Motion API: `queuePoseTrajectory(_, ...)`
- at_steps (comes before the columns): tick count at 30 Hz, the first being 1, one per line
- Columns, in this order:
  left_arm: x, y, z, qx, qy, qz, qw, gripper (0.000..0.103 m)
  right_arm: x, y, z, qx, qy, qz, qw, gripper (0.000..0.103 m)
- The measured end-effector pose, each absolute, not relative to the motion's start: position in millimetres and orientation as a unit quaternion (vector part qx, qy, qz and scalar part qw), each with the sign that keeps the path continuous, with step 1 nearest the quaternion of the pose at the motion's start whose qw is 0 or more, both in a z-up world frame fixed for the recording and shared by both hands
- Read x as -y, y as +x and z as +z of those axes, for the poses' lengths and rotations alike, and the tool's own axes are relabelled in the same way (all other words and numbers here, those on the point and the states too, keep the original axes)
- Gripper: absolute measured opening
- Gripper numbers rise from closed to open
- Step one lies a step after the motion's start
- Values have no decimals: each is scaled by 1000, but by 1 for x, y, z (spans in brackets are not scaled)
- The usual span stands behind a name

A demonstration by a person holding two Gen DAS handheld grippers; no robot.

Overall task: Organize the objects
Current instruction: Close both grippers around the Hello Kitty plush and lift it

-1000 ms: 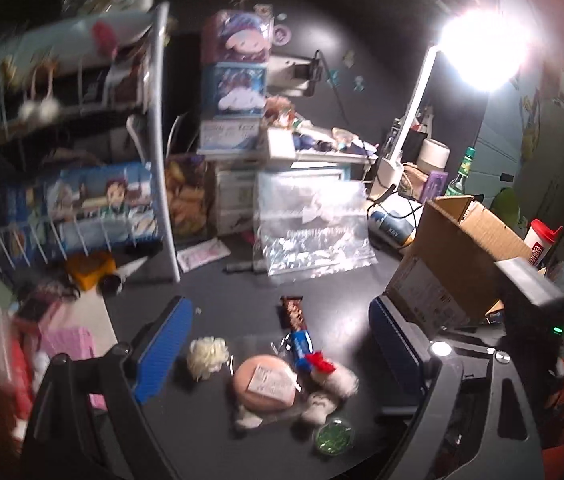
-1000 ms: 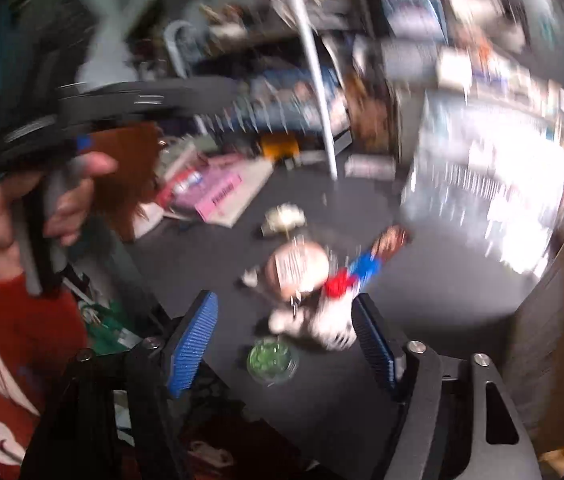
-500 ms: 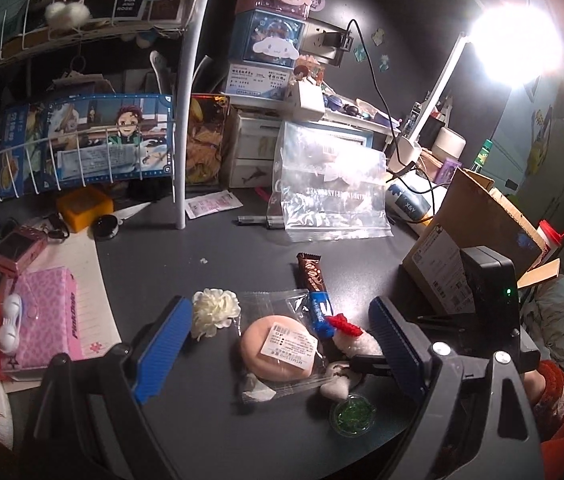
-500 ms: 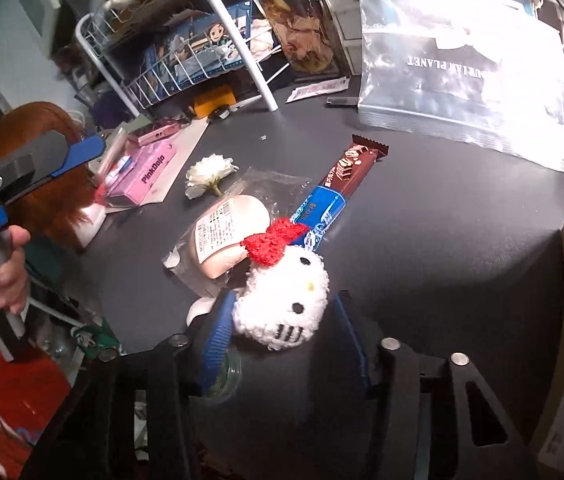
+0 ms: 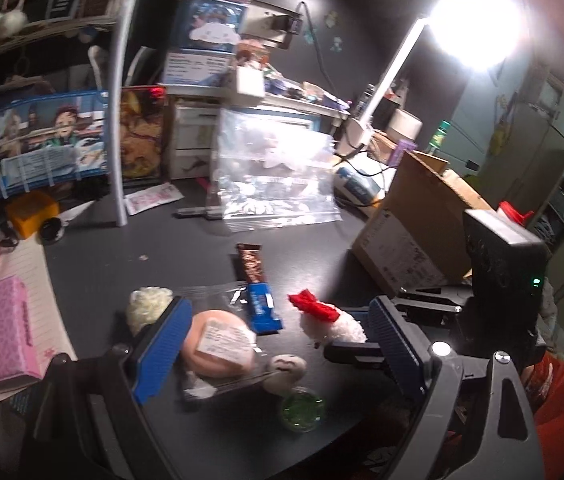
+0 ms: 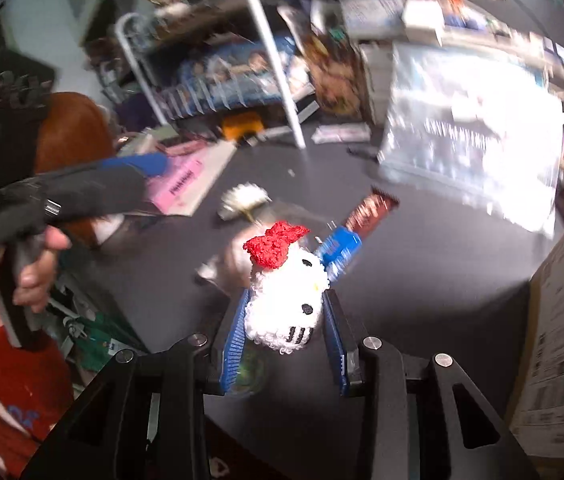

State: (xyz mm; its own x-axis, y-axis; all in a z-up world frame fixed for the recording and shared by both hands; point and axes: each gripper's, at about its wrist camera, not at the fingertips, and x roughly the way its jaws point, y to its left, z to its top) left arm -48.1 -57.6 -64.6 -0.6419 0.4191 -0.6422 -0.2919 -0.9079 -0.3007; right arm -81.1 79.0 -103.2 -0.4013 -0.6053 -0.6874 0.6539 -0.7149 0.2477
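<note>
A white crochet cat plush (image 6: 285,292) with a red bow sits between the blue pads of my right gripper (image 6: 285,340); the jaws are closing and both pads press its sides. In the left wrist view the same plush (image 5: 329,320) lies right of a brown-and-blue chocolate bar (image 5: 256,288). My left gripper (image 5: 278,344) hangs open over a pink round item in a clear bag (image 5: 218,344), a small white figure (image 5: 285,366) and a green-lidded jar (image 5: 301,412). A white flower (image 5: 148,308) lies by its left finger.
A clear zip bag (image 5: 274,176) leans at the back of the dark desk (image 5: 162,248). A cardboard box (image 5: 413,232) stands at the right. A white rack post (image 5: 118,120), an orange box (image 5: 32,212) and a pink box (image 5: 2,332) crowd the left.
My right gripper has come in around the cat plush and its jaws have narrowed onto it. My left gripper has sunk toward the bagged pink item.
</note>
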Motion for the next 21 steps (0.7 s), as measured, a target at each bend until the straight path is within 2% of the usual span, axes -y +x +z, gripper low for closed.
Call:
queuePoseTrajectory(2,50,-49,-57,81,-375,900,206,87,-77,-71,-87,-42,376,-842,385,32)
queuePoseTrajectory(4,43,-49,-47,82,-370,898,223,78,-76,-63,-70,-55,354,-849,389,32)
queuePoseTrajectory(8,25,-49,-22,80,-355,894,262,70,-81,-49,-34,-85,304,-866,387,32)
queuePoseTrajectory(12,4,-55,4,69,-342,894,282,56,-93,-43,-6,-106,267,-883,370,31)
queuePoseTrajectory(14,-5,-60,14,64,-337,892,295,53,-103,-44,5,-116,255,-891,356,31)
queuePoseTrajectory(16,-19,-67,26,59,-334,888,312,44,-116,-46,14,-122,245,-899,341,31)
queuePoseTrajectory(21,-67,-93,49,29,-335,879,337,38,-157,-58,29,-109,245,-912,311,31)
